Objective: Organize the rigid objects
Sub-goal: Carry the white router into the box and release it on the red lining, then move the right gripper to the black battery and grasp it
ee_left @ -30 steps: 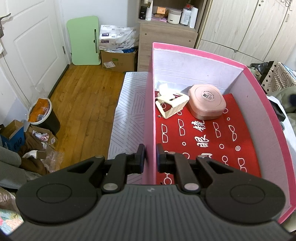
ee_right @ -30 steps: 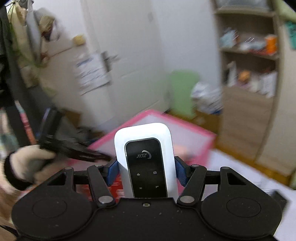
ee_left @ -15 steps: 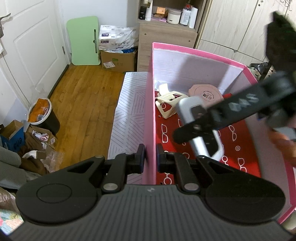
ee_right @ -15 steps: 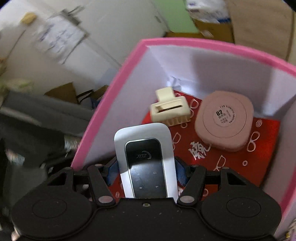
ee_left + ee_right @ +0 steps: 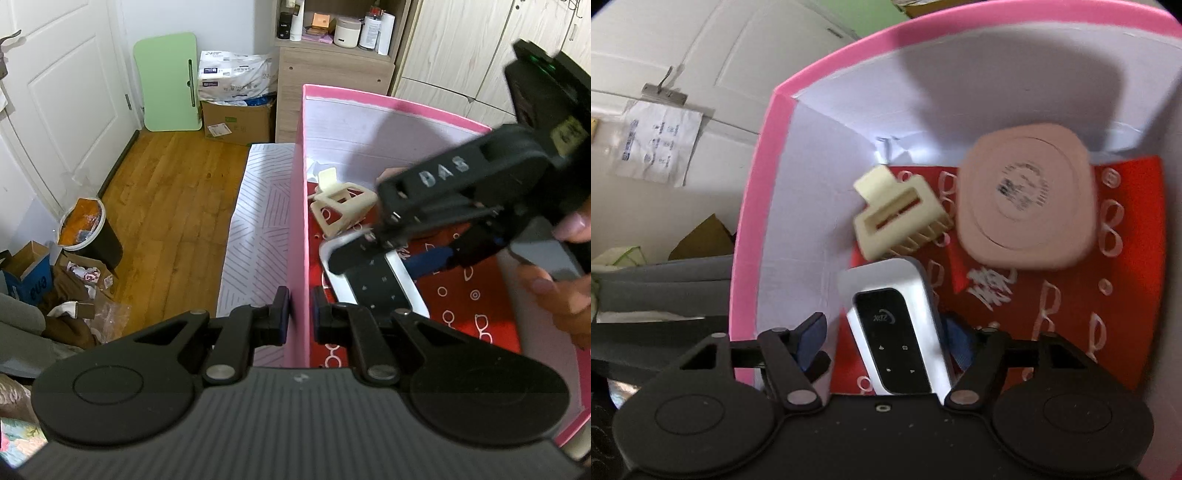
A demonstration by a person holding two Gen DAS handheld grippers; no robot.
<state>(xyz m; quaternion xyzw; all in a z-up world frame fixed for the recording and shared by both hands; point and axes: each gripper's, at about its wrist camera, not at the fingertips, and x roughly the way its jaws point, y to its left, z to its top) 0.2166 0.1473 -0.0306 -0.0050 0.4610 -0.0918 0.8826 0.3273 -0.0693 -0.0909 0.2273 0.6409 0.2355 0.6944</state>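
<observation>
A pink-rimmed box (image 5: pixel 299 206) (image 5: pixel 753 206) with a red patterned floor holds a cream hair clip (image 5: pixel 341 210) (image 5: pixel 899 214) and a pink rounded case (image 5: pixel 1027 195). My left gripper (image 5: pixel 298 314) is shut on the box's left wall. My right gripper (image 5: pixel 886 339) (image 5: pixel 399 251) is inside the box with its jaws open. A white pocket router with a black face (image 5: pixel 897 332) (image 5: pixel 373 280) lies loose and tilted between them on the red floor, beside the clip.
The box stands on a white striped surface (image 5: pixel 255 229). A wooden floor (image 5: pixel 177 206), a bin (image 5: pixel 86 229), cardboard boxes and a green board (image 5: pixel 166 81) lie to the left. A wooden shelf unit (image 5: pixel 332 62) stands behind.
My right gripper has come down into the box with the router and opened its jaws, so the router now lies free on the floor. My left gripper has held still.
</observation>
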